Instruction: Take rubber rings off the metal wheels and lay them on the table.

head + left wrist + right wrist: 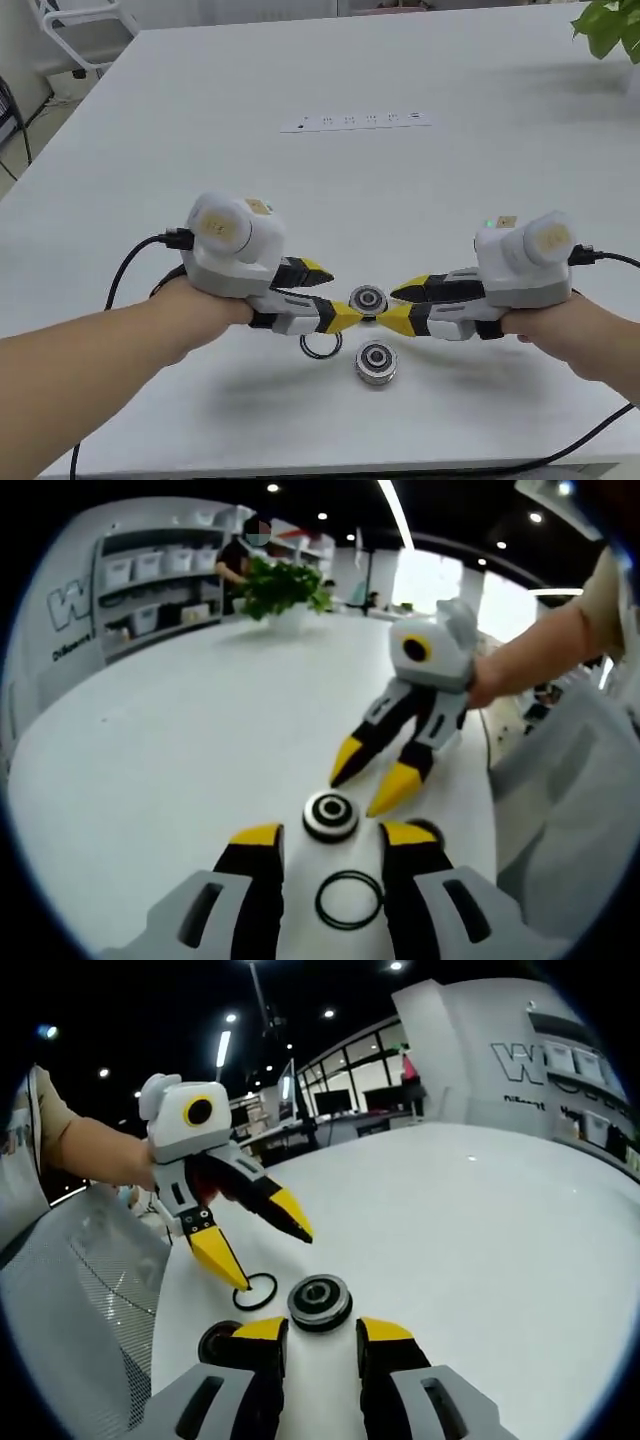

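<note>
1. Held left tongs [335,293] and right tongs [398,305] open, tips facing across a wheel [367,298] lying flat on the desk [300,180].
2. Could not tell whether any tip touched it.
3. Noted one ring [320,345] already flat on the desk just beside, second wheel [376,362] near it.
4. Judged rubber thin, soft and stretchy, metal hard, heavy and slick: best to pin the wheel with one pair and pinch the rubber edge with the other.

Left claw [340,294] faces right claw [391,306], both with jaws parted.
</note>
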